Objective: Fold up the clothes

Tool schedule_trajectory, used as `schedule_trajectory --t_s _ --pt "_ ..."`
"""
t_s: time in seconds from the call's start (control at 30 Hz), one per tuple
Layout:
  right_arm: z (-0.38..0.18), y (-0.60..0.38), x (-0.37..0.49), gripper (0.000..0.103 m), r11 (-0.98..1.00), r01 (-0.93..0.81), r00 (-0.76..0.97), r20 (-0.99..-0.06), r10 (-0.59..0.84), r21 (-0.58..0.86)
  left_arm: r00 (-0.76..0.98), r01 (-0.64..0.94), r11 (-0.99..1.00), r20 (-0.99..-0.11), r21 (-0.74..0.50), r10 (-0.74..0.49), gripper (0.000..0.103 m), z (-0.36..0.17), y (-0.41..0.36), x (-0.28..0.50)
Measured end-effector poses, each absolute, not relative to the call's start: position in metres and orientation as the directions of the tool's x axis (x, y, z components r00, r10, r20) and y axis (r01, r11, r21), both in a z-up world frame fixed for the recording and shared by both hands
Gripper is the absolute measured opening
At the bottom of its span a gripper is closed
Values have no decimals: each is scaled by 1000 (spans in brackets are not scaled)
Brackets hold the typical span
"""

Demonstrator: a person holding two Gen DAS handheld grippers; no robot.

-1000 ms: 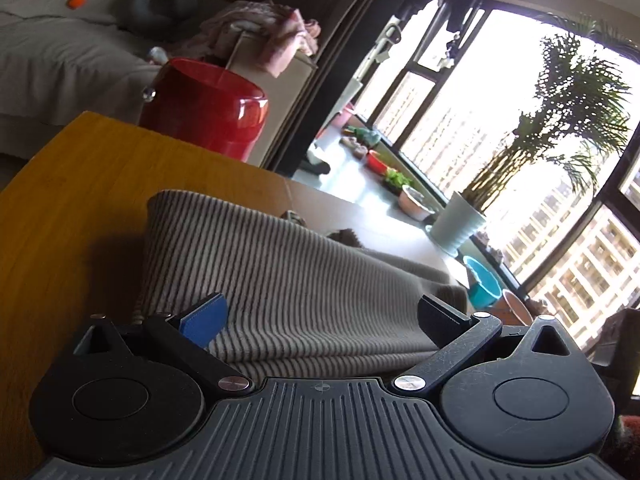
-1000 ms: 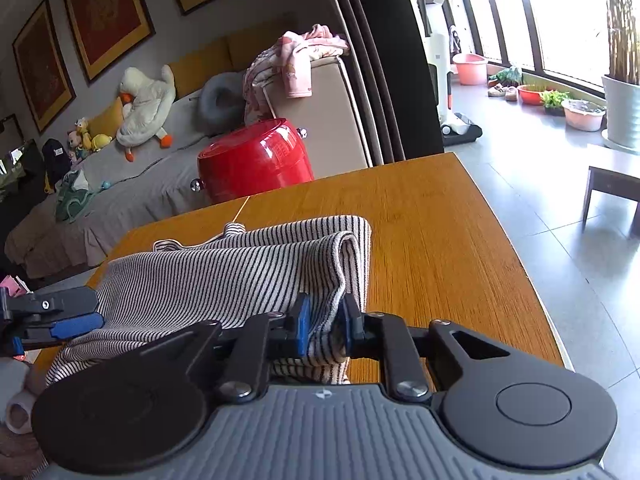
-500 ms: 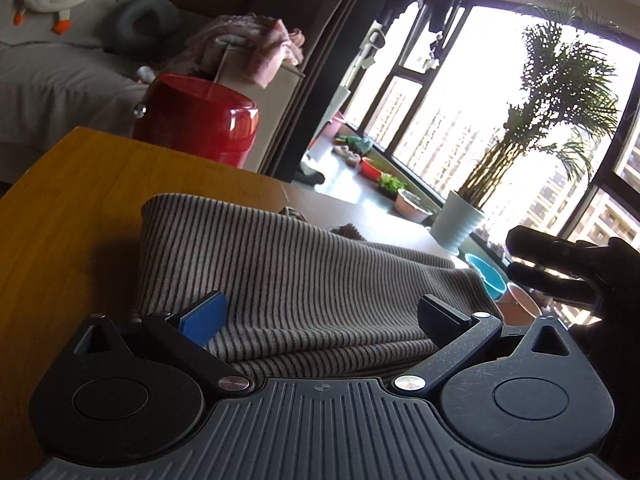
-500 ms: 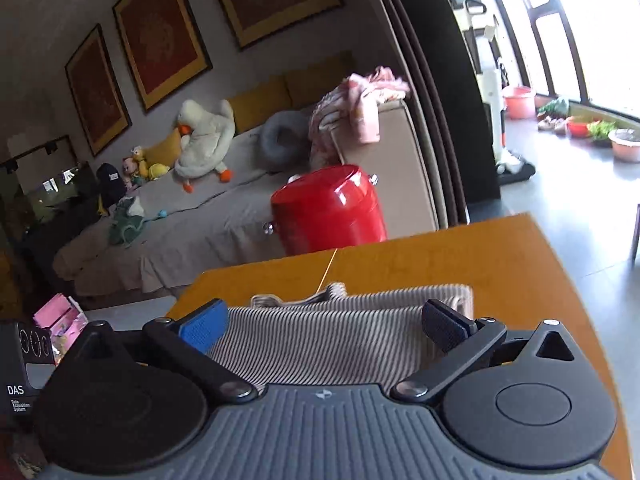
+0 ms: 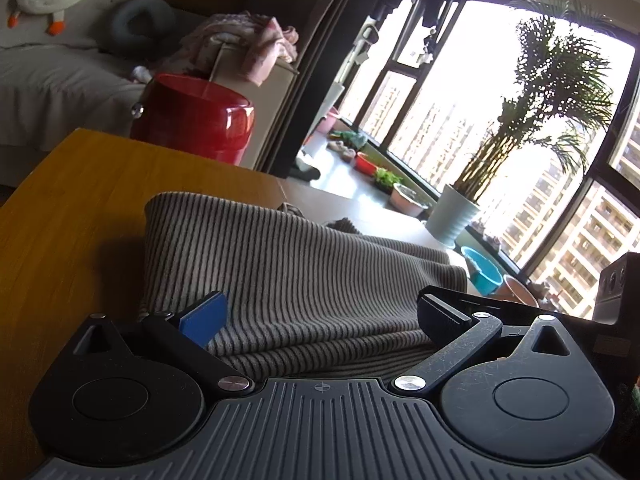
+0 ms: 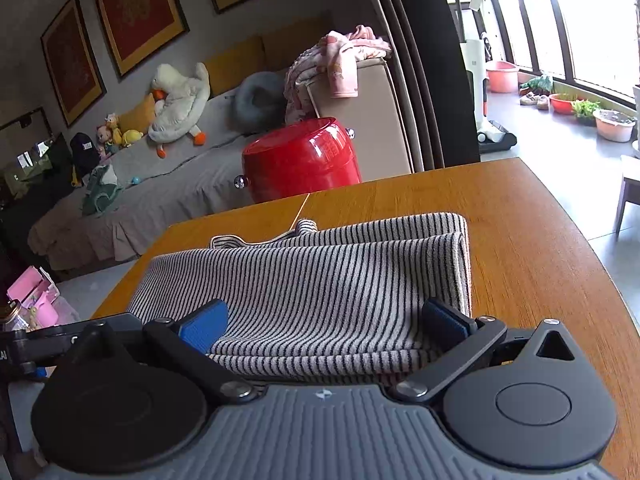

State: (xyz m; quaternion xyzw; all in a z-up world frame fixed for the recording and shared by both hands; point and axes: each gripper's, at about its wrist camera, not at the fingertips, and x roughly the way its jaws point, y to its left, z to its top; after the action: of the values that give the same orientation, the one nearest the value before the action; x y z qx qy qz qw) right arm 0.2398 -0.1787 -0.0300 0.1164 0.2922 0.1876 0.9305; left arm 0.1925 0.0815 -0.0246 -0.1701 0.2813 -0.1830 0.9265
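My right gripper (image 6: 324, 326) no longer pinches the striped top (image 6: 320, 280): a second ago its blue pads were clamped on the folded edge, and now the fingers stand wide apart with the cloth lying loose between them. My left gripper (image 5: 322, 310) is spread wide as it was before, the fabric resting under and between its fingers without being held. The striped top (image 5: 288, 272) lies folded on the wooden table (image 6: 520, 248), filling the lower middle of both frames, its doubled fold running down the right side in the right wrist view. Half a second ago a dark gloved hand showed at the right edge of the left wrist view; now the other gripper's black body sits there instead. A red round stool (image 6: 300, 160) stands beyond the table's far edge, in the centre of the right view
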Motion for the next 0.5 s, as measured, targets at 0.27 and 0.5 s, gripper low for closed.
schedule_trajectory --t_s 0.27,0.5 --pt "-31 -174 237 103 912 -283 766 -503 401 297 779 231 873 -456 -430 -431 103 -24 90 187" --pt "-32 -178 236 103 903 -289 763 -493 418 318 782 233 882 -460 -410 -421 103 -28 88 185"
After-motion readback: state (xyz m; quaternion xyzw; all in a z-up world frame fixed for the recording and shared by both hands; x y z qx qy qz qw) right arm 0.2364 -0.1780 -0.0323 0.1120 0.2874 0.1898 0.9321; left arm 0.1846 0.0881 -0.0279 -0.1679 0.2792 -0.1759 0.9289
